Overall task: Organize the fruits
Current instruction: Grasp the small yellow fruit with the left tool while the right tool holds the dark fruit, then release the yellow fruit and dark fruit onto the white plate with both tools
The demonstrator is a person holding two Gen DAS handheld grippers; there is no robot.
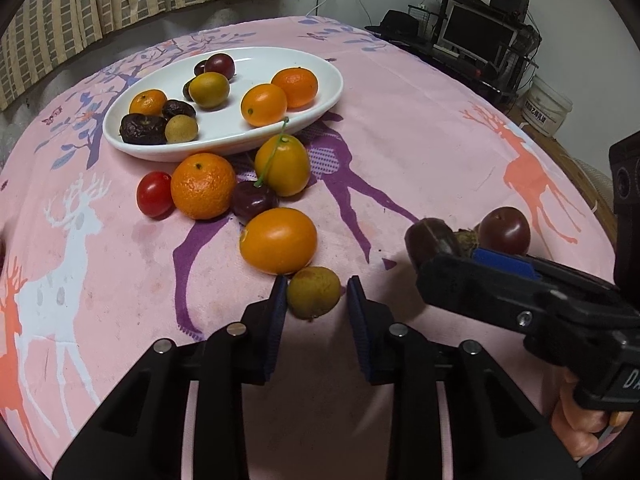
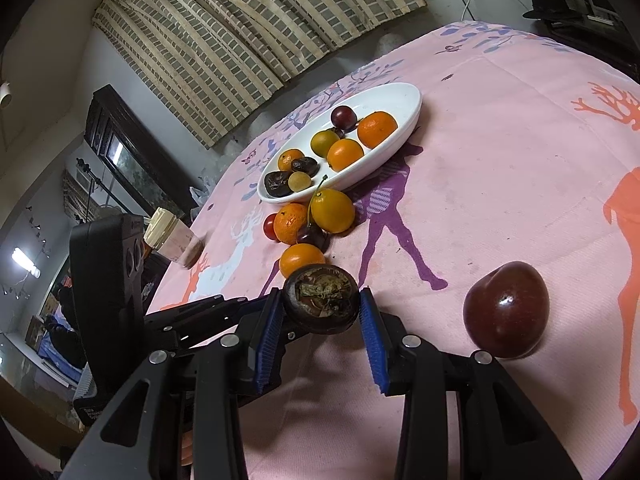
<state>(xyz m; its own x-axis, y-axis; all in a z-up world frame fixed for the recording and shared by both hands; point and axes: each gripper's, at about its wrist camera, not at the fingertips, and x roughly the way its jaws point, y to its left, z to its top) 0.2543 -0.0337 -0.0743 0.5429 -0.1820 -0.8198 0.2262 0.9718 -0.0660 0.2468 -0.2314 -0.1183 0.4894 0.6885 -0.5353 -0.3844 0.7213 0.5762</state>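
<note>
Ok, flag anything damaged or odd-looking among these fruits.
The dark round fruit between the right gripper fingers looks damaged: its upturned face is brown, dried and crumbly. The dark red plum beside it is glossy and intact.

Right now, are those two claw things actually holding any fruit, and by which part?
Right gripper flanks the dark round fruit by its sides; left gripper brackets the small yellowish fruit. A firm grip can't be told.

- At my twelve o'clock, loose fruit (image 1: 240,188) crowds the plate's (image 1: 332,92) near rim.
- From one to three o'clock I see bare cloth (image 1: 420,140).
- The right gripper (image 1: 430,258) blocks four o'clock.
</note>
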